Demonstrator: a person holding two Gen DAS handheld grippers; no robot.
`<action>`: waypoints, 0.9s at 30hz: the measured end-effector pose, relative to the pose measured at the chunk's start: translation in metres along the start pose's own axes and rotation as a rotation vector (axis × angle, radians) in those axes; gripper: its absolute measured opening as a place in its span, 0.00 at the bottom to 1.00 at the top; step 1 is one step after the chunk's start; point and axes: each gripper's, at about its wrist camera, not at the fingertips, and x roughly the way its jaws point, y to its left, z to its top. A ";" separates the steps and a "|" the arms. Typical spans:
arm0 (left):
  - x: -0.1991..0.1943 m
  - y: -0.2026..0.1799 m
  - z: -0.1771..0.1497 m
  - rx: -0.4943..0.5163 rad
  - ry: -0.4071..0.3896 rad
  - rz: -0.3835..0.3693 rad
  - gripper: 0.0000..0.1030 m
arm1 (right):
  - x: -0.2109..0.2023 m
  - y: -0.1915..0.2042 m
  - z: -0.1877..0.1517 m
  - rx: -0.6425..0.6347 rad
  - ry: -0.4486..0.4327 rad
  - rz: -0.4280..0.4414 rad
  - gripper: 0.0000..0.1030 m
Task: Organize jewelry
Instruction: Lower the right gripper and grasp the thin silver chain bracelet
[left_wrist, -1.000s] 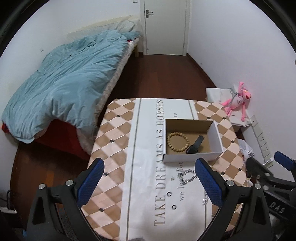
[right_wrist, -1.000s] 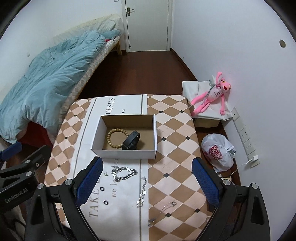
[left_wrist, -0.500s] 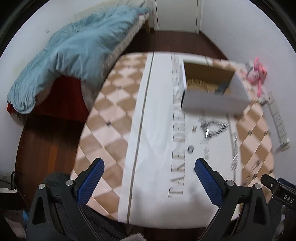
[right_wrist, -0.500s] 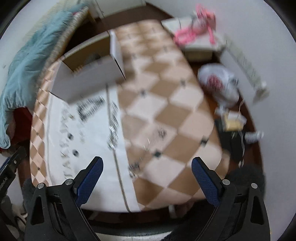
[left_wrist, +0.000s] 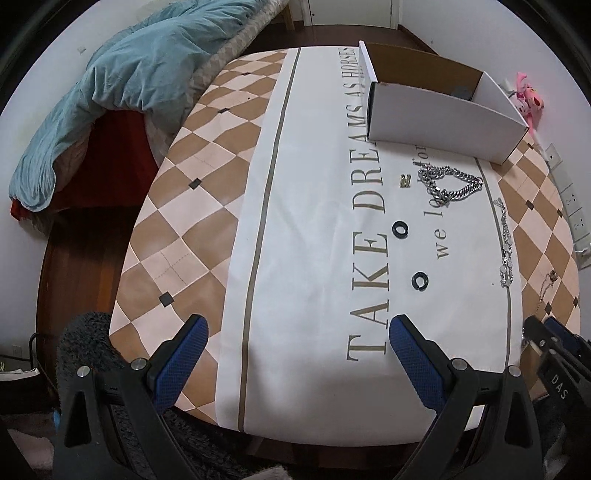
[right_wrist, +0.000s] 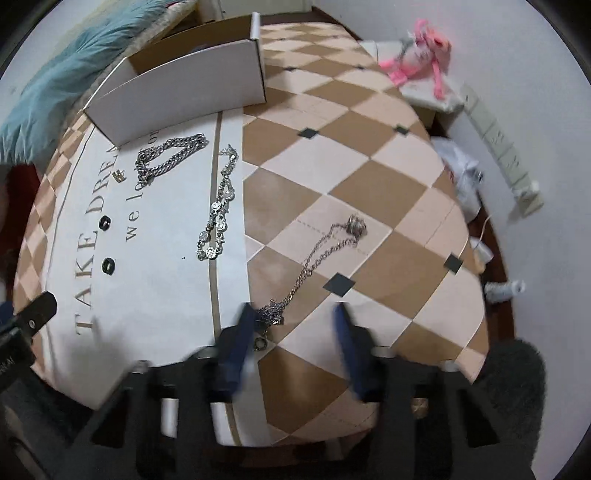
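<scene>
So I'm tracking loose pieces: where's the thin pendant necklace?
In the right wrist view, the pendant necklace lies on the checkered cloth, right of the crystal bracelet, ahead of the right gripper.

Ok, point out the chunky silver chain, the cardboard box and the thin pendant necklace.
chunky silver chain (left_wrist: 452, 183), left wrist view, on its doubled links.
cardboard box (left_wrist: 439, 120), left wrist view, on its white front wall.
thin pendant necklace (right_wrist: 325, 253), right wrist view, on the mid-chain.

White walls (left_wrist: 92, 33), dark wood floor (left_wrist: 74, 266), bed with blue duvet (left_wrist: 122, 81)
</scene>
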 end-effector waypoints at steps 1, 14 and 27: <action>0.001 -0.001 0.000 0.003 0.003 -0.001 0.97 | 0.000 0.001 -0.001 -0.008 -0.002 0.005 0.07; -0.002 -0.077 0.024 0.108 0.019 -0.177 0.97 | -0.005 -0.068 0.041 0.155 -0.055 0.041 0.06; 0.015 -0.155 0.031 0.279 0.051 -0.238 0.57 | 0.000 -0.104 0.043 0.248 -0.051 0.061 0.06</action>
